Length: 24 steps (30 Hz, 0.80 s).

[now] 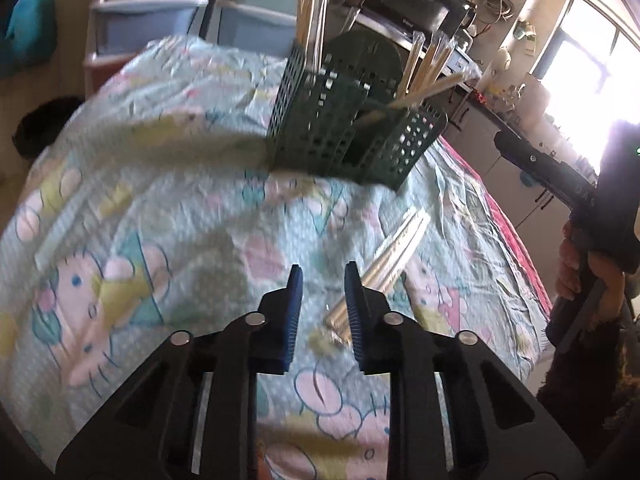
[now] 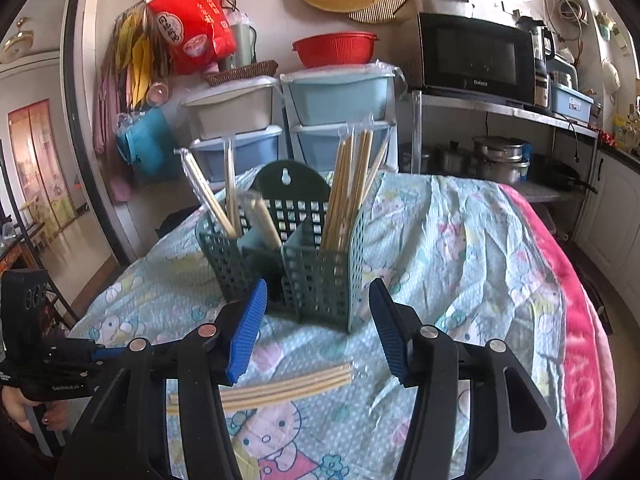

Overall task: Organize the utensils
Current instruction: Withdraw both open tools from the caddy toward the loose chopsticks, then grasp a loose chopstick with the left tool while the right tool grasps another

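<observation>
A holder point(image 2: 288, 256) is standing on the cloth point(image 2: 460, 240), with chopsticks point(image 2: 352, 188) sticking up in its right compartment and a few more point(image 2: 224, 200) leaning in its left. A wrapped chopstick bundle point(image 2: 280, 388) is lying flat on the cloth before the holder. Behind the holder, drawers point(image 2: 336, 120) are standing, and a microwave point(image 2: 476, 56) is sitting on a shelf to their right.

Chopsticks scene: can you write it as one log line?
left gripper: empty | right gripper: open | wrapped chopsticks: on cloth | green holder: upright
</observation>
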### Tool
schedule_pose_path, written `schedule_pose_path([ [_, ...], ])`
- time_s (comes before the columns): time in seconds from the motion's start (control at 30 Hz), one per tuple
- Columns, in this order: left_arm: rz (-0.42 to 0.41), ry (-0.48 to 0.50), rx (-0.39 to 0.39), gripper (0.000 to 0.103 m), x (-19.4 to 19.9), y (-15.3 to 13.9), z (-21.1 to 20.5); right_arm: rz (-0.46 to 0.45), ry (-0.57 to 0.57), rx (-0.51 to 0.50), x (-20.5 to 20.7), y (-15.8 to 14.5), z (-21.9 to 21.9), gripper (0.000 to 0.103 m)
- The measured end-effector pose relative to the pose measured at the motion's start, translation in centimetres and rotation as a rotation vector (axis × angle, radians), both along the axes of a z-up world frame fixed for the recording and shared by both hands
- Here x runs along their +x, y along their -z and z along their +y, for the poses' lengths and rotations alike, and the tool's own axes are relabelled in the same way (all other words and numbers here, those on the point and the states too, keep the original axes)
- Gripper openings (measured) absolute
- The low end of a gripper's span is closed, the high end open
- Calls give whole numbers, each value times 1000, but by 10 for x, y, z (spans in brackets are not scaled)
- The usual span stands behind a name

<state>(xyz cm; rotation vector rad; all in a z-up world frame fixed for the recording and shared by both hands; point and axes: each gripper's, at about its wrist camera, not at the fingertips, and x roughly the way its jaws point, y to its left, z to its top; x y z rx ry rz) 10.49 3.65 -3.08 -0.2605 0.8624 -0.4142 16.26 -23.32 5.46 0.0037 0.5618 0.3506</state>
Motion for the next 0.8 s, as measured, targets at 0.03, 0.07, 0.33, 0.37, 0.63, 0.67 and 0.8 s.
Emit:
schedule_pose_path([
  [0.03,7,4,0,15,-1,2,0,4,1,-3,-1,2,1,51],
  [0.07,14,7,2,15,-3,4,-1,8,1,-6,-2,5,1,51],
  [0.33,85,37,-52,15,-9,20,4,45,19,-22,-4,23,-2,50],
  [0.37,91,40,-57,15,-9,21,3,48,21,-25,-4,25,-3,50],
  [0.63,136,33,-76,10,-4,33,1,117,37,-54,5,47,-7,48],
  [0.67,139,32,-79,10,-3,34,1,134,38,-58,7,51,-7,47],
  [0.8,151,27,-104,10,2,37,3,191,37,-60,15,66,-10,45],
])
